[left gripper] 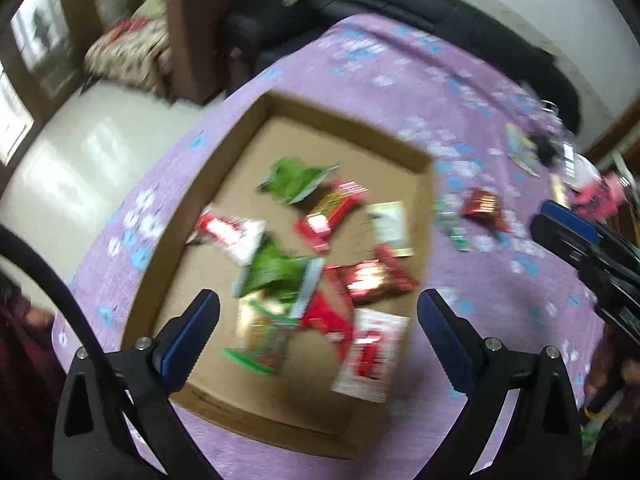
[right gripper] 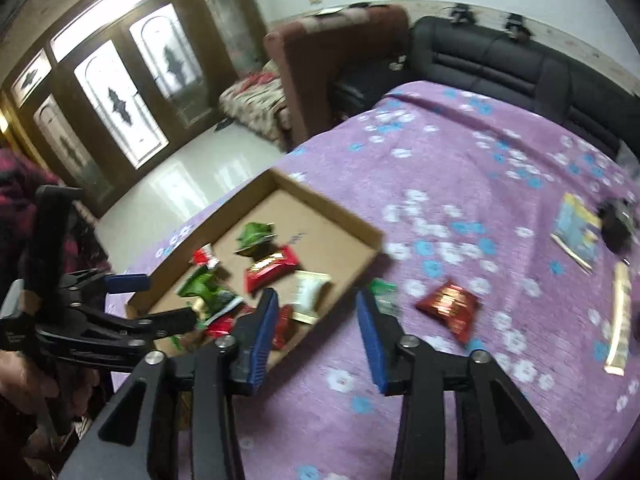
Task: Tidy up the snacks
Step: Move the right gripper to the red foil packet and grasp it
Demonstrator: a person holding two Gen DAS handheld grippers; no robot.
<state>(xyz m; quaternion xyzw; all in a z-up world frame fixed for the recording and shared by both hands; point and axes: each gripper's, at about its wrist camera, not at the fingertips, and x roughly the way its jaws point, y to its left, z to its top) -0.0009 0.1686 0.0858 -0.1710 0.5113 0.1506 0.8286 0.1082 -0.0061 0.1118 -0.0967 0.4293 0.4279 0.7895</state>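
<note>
A: While both views are smeared, what is the packet count inside the cardboard tray (left gripper: pixel 422 204)?

B: Roughly ten, best estimate only. Two green packets (left gripper: pixel 298 180), one white-and-gold packet (left gripper: pixel 390 228), the rest red or red-and-white, overlapping toward the tray's near half. Edges blur together, so the exact count cannot be fixed.

A: Outside the tray?

B: Two packets on the purple bedspread (right gripper: pixel 460 168) just beyond the tray's right wall: a small green one (right gripper: pixel 384 292) nearly touching that wall, and a shiny red one (right gripper: pixel 450 306) a little farther right. Well right of the tray lie a blue-and-yellow packet (right gripper: pixel 576 234) and a long gold bar (right gripper: pixel 620 316).

A: Grippers?

B: Two. The left gripper (left gripper: pixel 318 334) hangs over the tray's near half, jaws spread wide, nothing between them. The right gripper (right gripper: pixel 316 336) sits over the tray's near right corner, jaws partly apart, pads touching nothing; the small green packet shows just past its fingertips.

A: Edges and clearance?

B: All four tray walls are low and upright. The tray's far half is bare cardboard. The tray's left wall runs close to the bed edge, with white floor (left gripper: pixel 60 176) below. Behind the tray the bedspread is open up to the black headboard (right gripper: pixel 520 68).
</note>
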